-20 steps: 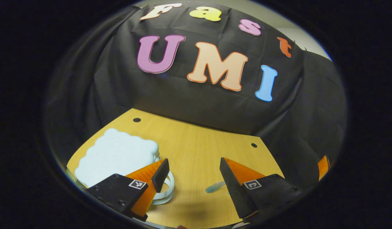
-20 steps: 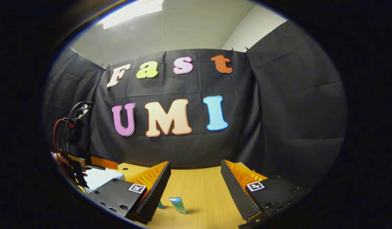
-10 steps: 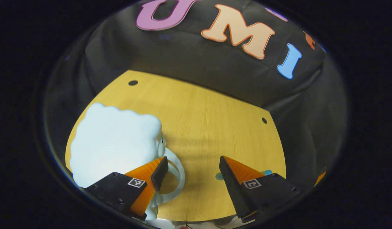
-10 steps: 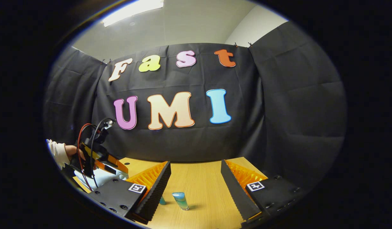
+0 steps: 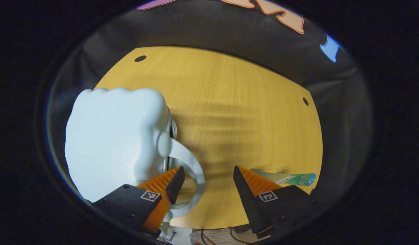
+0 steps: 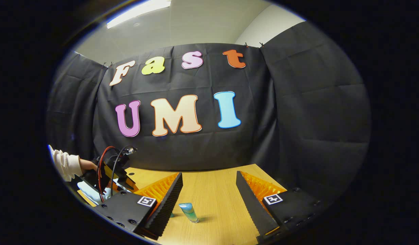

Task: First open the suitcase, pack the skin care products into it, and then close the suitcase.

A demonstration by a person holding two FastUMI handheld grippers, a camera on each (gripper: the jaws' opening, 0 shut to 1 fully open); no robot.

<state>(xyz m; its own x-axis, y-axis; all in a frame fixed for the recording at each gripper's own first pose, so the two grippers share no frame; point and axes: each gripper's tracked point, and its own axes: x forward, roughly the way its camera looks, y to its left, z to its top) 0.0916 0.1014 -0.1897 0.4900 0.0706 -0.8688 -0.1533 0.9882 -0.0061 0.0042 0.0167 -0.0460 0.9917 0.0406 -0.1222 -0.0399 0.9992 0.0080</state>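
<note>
A pale blue suitcase [image 5: 117, 136] lies shut on the wooden table [image 5: 229, 102], its loop handle [image 5: 195, 170] pointing toward me. My left gripper [image 5: 207, 173] hangs open just above the handle, with one fingertip [image 5: 178, 173] over the loop and nothing between the fingers. A teal skin care tube [image 5: 297, 178] lies partly behind the other finger. In the right gripper view, my right gripper [image 6: 209, 178] is open above the table, and the teal tube [image 6: 189, 211] sits ahead between its fingers. The left gripper [image 6: 115, 170], held by a hand, hovers over the suitcase [image 6: 88, 190].
A white sleeve [image 6: 64, 165] reaches in from the left edge. Red and black cables [image 6: 102, 170] trail off the left gripper. The table has small dark holes [image 5: 140, 58] near its back corners, and black cloth walls close it in.
My left gripper has tilted down and dropped toward the suitcase handle, so the table now takes up most of its view. The right gripper has barely moved.
</note>
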